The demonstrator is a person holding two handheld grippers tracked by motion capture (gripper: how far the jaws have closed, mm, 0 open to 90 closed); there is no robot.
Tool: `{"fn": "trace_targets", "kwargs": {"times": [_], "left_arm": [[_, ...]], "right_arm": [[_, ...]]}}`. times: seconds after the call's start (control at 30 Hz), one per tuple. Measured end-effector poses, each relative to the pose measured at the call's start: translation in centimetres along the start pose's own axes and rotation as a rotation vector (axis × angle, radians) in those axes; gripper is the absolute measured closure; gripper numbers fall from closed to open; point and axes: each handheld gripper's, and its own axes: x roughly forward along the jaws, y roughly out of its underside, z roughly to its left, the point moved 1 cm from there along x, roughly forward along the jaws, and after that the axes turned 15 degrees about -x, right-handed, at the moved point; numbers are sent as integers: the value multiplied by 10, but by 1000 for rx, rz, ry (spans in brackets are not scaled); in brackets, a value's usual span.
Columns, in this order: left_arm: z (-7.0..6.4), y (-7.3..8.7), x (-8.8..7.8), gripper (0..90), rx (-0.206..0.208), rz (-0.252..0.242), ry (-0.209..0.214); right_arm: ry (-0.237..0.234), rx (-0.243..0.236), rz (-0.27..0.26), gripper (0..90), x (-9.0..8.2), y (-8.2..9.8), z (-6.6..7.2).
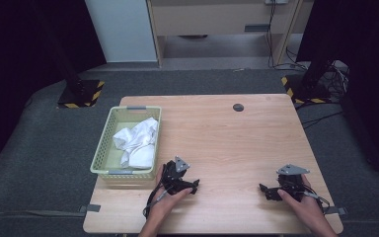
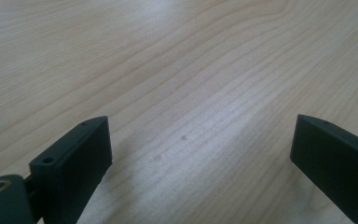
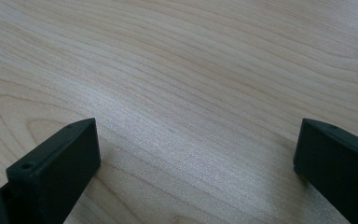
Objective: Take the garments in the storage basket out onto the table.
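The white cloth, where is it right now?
In the high view, the white cloth lies crumpled inside the pale green basket at the table's left edge, just beyond the left hand-held gripper.

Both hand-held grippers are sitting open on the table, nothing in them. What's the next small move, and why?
Probably lift the left hand-held gripper and swing it toward the basket to reach the white cloth. It sits nearest the basket, its jaws are apart with bare table between them, and the right hand-held gripper lies farther away.

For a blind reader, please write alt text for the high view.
A person's hands hold the left gripper and right gripper low over a wooden table; both grasp nothing. At the table's left, a pale green basket contains white cloth.
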Motion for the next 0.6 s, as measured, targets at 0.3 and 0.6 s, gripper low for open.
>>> {"fn": "trace_targets", "kwargs": {"times": [0.3,0.6], "left_arm": [[-8,-2,0,49,20,4,21],[-16,0,-1,55,50,10,41]], "right_arm": [[4,8,2,4,0,0,1],[4,6,3,4,-1,1,1]]}}
